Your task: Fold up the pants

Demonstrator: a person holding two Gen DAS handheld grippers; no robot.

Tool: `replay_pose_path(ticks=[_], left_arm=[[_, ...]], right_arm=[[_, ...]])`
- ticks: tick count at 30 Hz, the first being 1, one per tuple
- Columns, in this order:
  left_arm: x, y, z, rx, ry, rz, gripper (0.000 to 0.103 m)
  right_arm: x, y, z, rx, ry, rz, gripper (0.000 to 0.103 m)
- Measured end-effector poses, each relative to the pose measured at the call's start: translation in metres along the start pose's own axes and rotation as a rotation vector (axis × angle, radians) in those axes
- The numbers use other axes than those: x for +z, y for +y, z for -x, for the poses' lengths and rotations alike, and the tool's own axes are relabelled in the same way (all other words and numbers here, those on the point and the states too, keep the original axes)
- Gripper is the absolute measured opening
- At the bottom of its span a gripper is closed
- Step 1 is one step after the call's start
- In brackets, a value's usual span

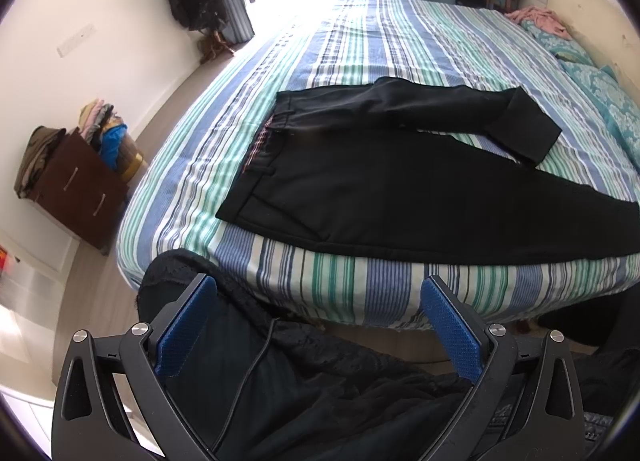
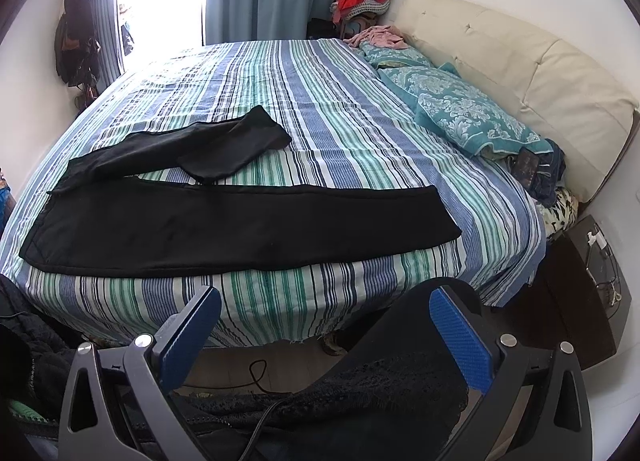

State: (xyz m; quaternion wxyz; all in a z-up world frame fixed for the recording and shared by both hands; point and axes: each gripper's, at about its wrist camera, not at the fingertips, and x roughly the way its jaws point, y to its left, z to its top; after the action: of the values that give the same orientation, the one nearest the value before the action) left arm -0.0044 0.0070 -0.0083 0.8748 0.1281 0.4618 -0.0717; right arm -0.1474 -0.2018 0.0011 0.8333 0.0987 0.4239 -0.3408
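Observation:
Black pants point(image 1: 360, 189) lie on the striped bed point(image 1: 360, 41), waistband at the left. The near leg runs flat along the front edge. The far leg is bent, with its cuff end folded back. The pants also show in the right wrist view point(image 2: 224, 221), near leg stretched right, far leg point(image 2: 192, 149) doubled over. My left gripper point(image 1: 320, 301) is open and empty, held off the bed's front edge near the waist end. My right gripper point(image 2: 324, 313) is open and empty, off the front edge near the leg end.
Teal pillows point(image 2: 460, 109) and a cream headboard point(image 2: 520, 57) stand at the right. A brown dresser point(image 1: 80, 189) with clothes on it sits left of the bed. A dark nightstand point(image 2: 580, 293) is at the right. A dark-clothed body and a cable point(image 2: 260, 377) are below the grippers.

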Motion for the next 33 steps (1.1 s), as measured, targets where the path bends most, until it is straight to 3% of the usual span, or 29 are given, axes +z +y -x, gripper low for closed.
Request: replay_pose_path(ticks=[33], left_arm=[[0.0, 0.001, 0.007, -0.014, -0.017, 0.0, 0.102]], right_arm=[[0.0, 0.015, -0.003, -0.044, 0.014, 0.07, 0.103]])
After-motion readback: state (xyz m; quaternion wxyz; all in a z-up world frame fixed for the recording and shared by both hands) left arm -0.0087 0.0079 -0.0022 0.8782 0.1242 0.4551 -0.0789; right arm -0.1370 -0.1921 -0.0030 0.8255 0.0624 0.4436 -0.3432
